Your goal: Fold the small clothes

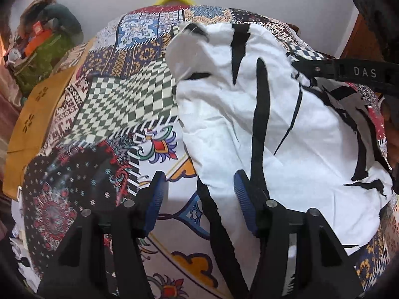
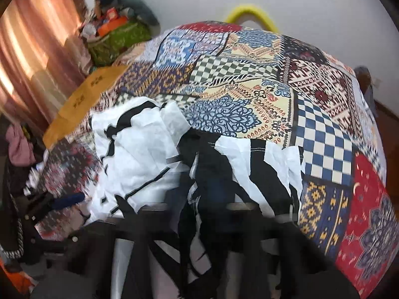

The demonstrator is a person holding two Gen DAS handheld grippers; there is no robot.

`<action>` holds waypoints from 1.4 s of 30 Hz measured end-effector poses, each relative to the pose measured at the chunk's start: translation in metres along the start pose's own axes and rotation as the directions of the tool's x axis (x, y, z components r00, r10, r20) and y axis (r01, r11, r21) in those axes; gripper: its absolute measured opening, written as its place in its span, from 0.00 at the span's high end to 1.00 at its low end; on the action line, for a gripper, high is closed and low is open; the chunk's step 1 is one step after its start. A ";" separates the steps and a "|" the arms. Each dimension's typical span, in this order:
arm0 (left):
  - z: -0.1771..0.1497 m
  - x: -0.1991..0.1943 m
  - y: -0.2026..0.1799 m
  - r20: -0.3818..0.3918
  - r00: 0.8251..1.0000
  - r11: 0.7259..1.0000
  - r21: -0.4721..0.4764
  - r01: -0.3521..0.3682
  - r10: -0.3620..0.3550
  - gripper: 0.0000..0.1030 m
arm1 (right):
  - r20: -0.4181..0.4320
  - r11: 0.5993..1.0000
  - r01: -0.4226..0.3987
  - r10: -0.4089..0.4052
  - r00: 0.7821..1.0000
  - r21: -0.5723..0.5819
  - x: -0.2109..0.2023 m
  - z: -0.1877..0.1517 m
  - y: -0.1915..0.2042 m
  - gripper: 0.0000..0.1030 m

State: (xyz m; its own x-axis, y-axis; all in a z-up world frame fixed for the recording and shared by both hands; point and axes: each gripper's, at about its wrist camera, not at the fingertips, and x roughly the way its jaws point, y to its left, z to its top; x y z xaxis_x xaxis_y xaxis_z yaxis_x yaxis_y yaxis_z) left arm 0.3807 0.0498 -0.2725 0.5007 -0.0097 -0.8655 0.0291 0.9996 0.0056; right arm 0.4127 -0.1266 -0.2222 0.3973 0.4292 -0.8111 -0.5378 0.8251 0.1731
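A white garment with black streaks (image 1: 286,129) lies crumpled on a patchwork bedspread (image 1: 117,104). My left gripper (image 1: 199,194) is open, its blue-padded fingers (image 1: 155,199) apart, and the garment's near edge lies between them. In the right wrist view the same garment (image 2: 139,149) drapes over my right gripper (image 2: 199,199), hiding its fingertips, so its state is unclear. The right gripper's black body also shows in the left wrist view (image 1: 349,71) at the garment's far right. The left gripper shows at the left edge of the right wrist view (image 2: 64,201).
A yellow-brown pillow (image 1: 32,124) lies at the bed's left edge. A cluttered pile with a green bag (image 1: 42,54) stands beyond it. A yellow ring (image 2: 251,15) stands behind the bed against a white wall. Pink curtains (image 2: 30,57) hang at left.
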 end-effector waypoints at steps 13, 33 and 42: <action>-0.004 0.002 -0.001 0.003 0.998 0.998 0.000 -0.060 0.060 0.35 | 0.076 0.974 0.226 -0.227 0.971 0.023 -0.028 -0.015 -0.047 0.99; 0.033 -0.044 0.025 0.120 0.991 0.994 -0.097 -0.054 0.065 0.26 | -0.005 0.991 -0.021 0.022 1.000 0.130 0.007 -0.004 -0.027 0.69; 0.049 0.010 0.018 0.017 0.999 0.993 -0.113 -0.026 0.028 0.26 | 0.156 0.998 -0.045 0.037 0.987 0.046 -0.044 -0.002 -0.018 0.94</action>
State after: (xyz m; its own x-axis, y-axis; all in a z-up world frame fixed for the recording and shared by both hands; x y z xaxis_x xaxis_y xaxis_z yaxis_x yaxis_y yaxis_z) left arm 0.4285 0.0660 -0.2562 0.5156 0.0175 -0.8566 -0.0814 0.9963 -0.0287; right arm 0.4036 -0.1609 -0.1903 0.4886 0.5115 -0.7068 -0.5205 0.8211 0.2344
